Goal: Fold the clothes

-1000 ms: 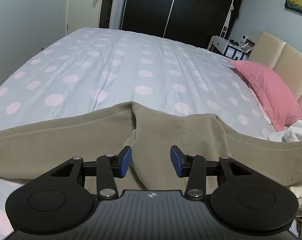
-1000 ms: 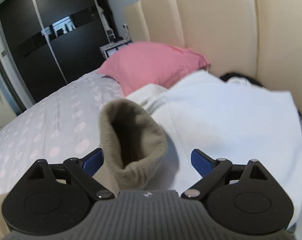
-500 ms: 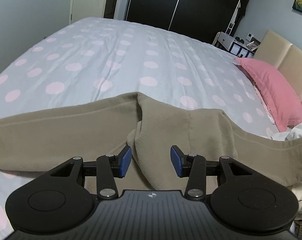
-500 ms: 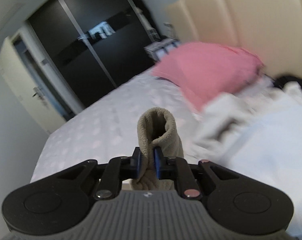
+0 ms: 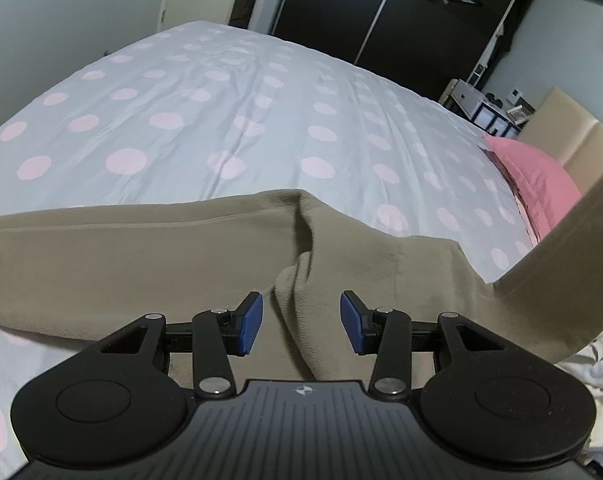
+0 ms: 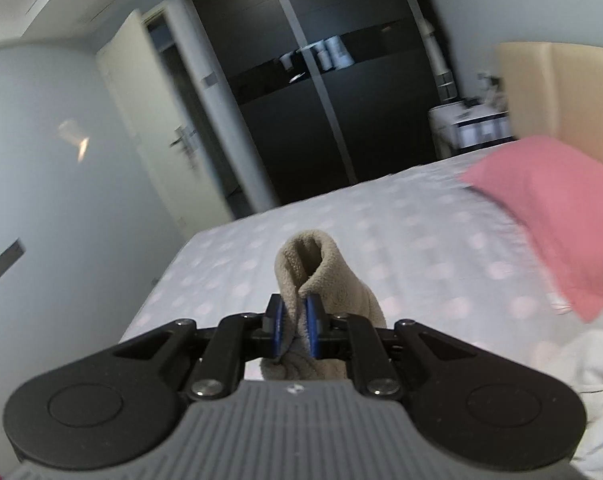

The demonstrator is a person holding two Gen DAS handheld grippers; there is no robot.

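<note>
Fleece [image 5: 149,264], tan, lies crumpled along the near edge of the bed [image 5: 205,120]; one limb rises taut toward the headboard side. Right gripper [image 6: 296,330] pads clenched on that limb's cuff [image 6: 313,264], lifted above the bed. Left gripper [image 5: 301,322] fingers apart, grasping nothing, a fleece fold between them.

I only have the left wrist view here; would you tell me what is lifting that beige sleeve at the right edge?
Observer: The right gripper is shut on the beige sleeve, pinching its cuff.
Operator: Thank you. Is the cuff flattened or open?
Observer: Above the pads it stands up as a rounded loop.
Operator: And what lies beneath it?
Observer: The spotted bedsheet, with the pink pillow to its right.
</note>
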